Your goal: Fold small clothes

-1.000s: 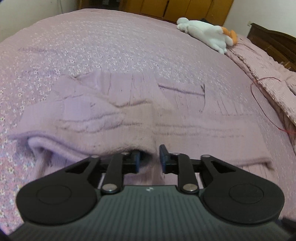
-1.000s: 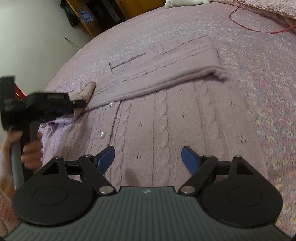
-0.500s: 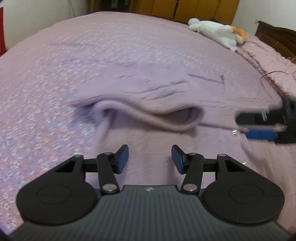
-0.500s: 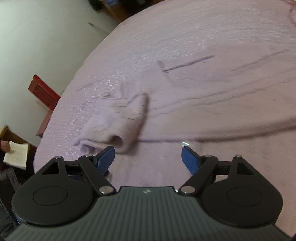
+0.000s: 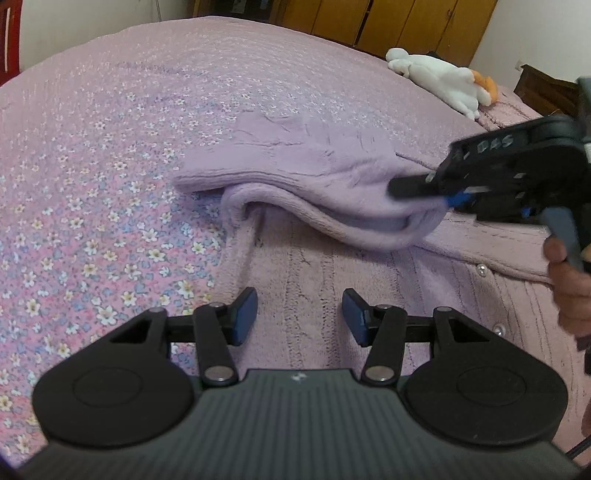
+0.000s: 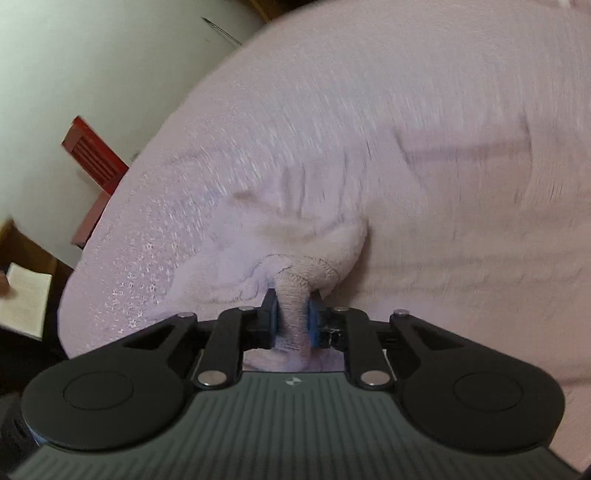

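A lilac knitted cardigan (image 5: 332,258) with pearl buttons lies spread on the bed. Its sleeve (image 5: 325,206) is folded across the body and forms a raised loop. In the left wrist view my left gripper (image 5: 300,314) hovers open just above the cardigan's body, nothing between its blue pads. My right gripper (image 5: 439,195) comes in from the right, held by a hand (image 5: 572,288), and pinches the sleeve's cuff end. In the right wrist view the right gripper (image 6: 291,321) is shut on the bunched cuff (image 6: 291,295); this view is motion-blurred.
A pink floral bedspread (image 5: 92,184) covers the bed around the cardigan. A white plush toy (image 5: 439,81) lies at the far right near wooden cupboards (image 5: 388,26). A red chair (image 6: 96,162) stands beside the bed, and the wall behind it.
My left gripper let go of the sleeve, opened wide and drew back. My right gripper swung over to the sleeve end and closed on the cuff.
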